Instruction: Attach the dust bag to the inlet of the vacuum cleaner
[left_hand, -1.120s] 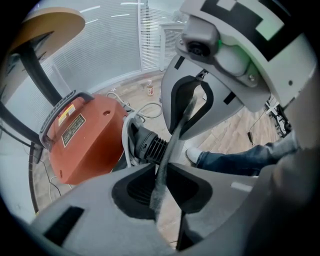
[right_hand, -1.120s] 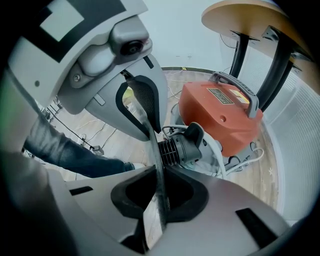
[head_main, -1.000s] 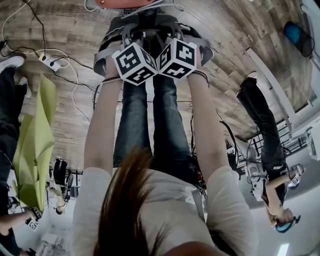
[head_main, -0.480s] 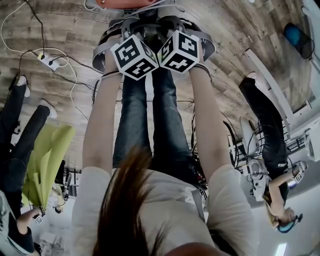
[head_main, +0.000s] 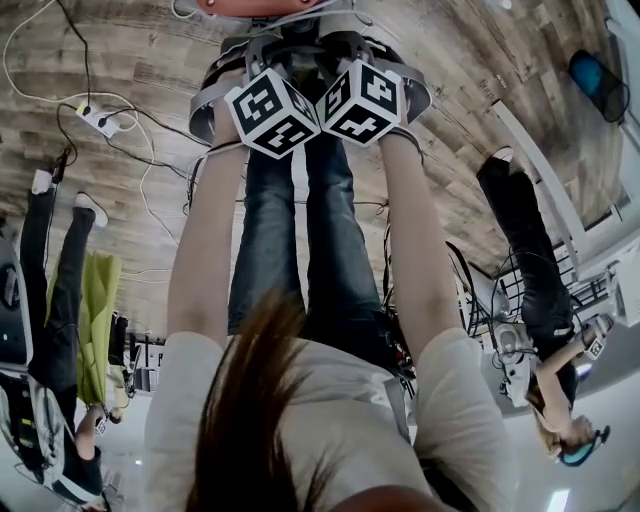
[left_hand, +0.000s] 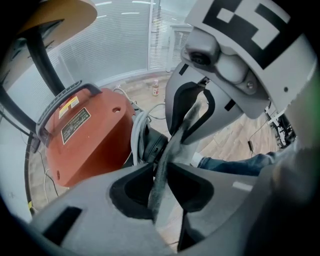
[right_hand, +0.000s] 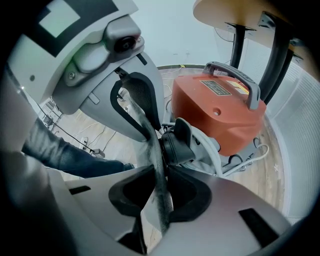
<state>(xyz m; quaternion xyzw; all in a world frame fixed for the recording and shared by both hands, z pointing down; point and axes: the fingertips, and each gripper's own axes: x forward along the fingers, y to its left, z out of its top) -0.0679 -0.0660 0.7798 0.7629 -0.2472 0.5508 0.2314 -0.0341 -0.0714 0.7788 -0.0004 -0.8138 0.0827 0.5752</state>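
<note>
Beneath marker cubes (head_main: 272, 112), head view hides jaws; gripper views show left gripper (left_hand: 159, 172) and right gripper (right_hand: 161, 175) pinching dust bag (left_hand: 170, 146), jaws just loosening.

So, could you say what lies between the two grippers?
The dust bag, pinched by left gripper and right gripper, whose jaws have just been opening; both gripper views show it.

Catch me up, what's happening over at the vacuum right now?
A person holds a gripper in each hand above the orange vacuum cleaner. The left gripper and the right gripper each pinch the edge of the grey dust bag, right beside the black inlet. Both sets of jaws have just been opening, yet the fabric fills each gap. Whether the bag is fully seated on the inlet can't be told.
</note>
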